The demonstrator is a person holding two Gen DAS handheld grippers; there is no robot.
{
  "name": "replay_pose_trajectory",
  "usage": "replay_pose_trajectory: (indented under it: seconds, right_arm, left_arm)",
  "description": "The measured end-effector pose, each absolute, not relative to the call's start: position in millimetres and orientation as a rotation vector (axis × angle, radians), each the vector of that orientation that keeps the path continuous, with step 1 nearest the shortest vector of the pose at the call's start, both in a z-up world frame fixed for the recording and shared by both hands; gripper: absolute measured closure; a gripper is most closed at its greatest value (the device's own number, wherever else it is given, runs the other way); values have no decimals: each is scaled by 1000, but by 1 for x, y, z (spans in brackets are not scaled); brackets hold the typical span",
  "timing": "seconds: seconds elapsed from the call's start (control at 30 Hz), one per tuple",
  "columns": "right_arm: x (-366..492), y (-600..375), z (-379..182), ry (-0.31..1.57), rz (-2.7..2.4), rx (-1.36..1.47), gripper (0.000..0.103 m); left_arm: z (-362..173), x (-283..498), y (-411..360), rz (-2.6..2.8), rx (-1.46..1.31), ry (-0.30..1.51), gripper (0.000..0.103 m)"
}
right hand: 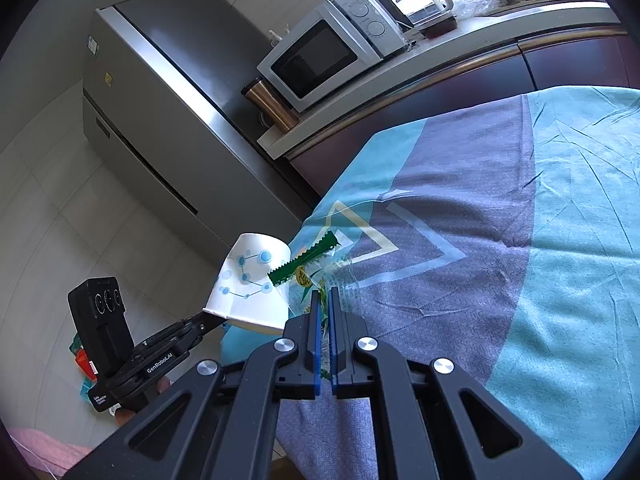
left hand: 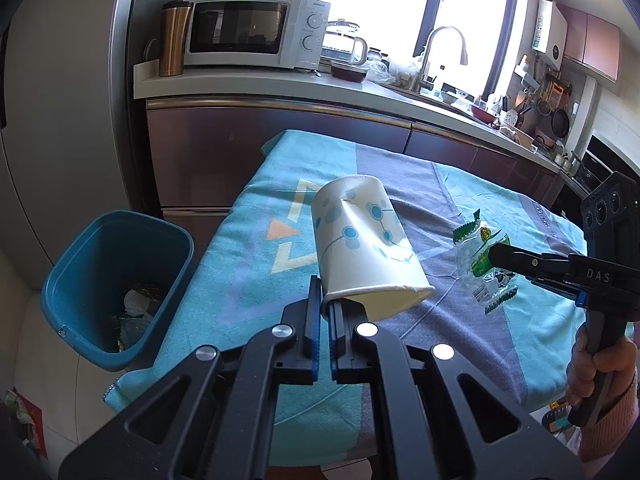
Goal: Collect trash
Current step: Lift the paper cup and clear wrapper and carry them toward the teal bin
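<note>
The left gripper is clamped on the rim of a dented paper cup, white with blue dots, holding it bottom-up above the table's left portion. The right gripper is closed on a clear plastic snack wrapper with green serrated ends, held just above the cloth. In the left wrist view the wrapper hangs to the right of the cup, apart from it.

The table carries a teal and grey-purple tablecloth. A blue trash bin stands on the floor against the table's left edge, open, with some scraps at its bottom.

A hand in a pink sleeve grips the right tool's handle. Behind stand a white microwave and a copper tumbler on the counter.
</note>
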State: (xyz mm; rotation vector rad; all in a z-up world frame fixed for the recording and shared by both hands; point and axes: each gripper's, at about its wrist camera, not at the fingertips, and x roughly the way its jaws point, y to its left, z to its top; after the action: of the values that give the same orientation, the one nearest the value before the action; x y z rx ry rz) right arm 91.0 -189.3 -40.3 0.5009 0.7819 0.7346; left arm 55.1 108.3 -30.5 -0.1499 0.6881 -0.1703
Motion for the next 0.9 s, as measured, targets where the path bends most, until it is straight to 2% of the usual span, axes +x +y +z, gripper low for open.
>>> replay_pose_trajectory:
  seconds: [0.9]
  right_arm:
    - [97, -165, -41, 789, 777, 495, 101]
  left_arm:
    - [-28, 47, 129, -125, -177, 678, 99]
